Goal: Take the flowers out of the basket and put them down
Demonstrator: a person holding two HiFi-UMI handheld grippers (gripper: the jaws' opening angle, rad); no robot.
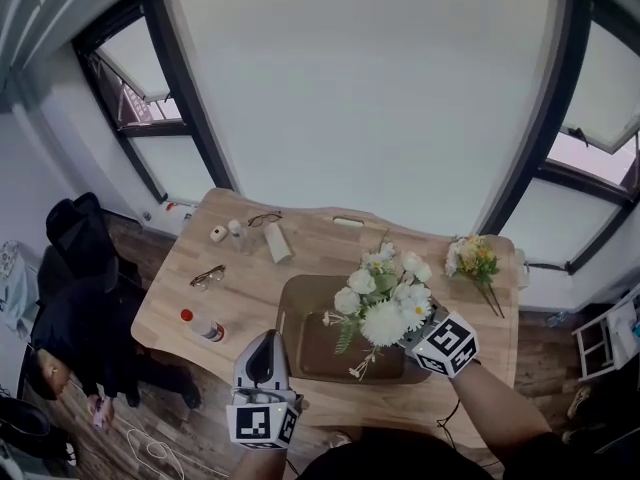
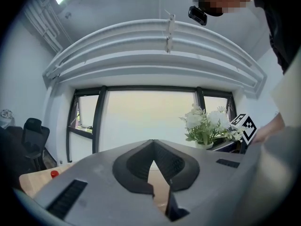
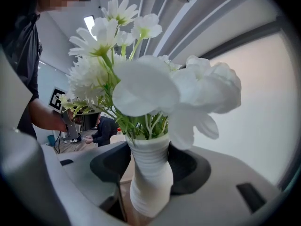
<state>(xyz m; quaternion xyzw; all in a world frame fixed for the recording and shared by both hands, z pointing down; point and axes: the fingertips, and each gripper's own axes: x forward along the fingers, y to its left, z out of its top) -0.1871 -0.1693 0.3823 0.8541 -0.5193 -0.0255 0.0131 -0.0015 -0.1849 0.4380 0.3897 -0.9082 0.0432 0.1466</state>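
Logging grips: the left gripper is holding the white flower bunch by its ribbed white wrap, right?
No: it is the right gripper that holds the white flower bunch by its ribbed white wrap, as the right gripper view shows.

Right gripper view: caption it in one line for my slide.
Right claw clamped on the ribbed white sleeve of a white bouquet, blooms filling the frame before a bright window.
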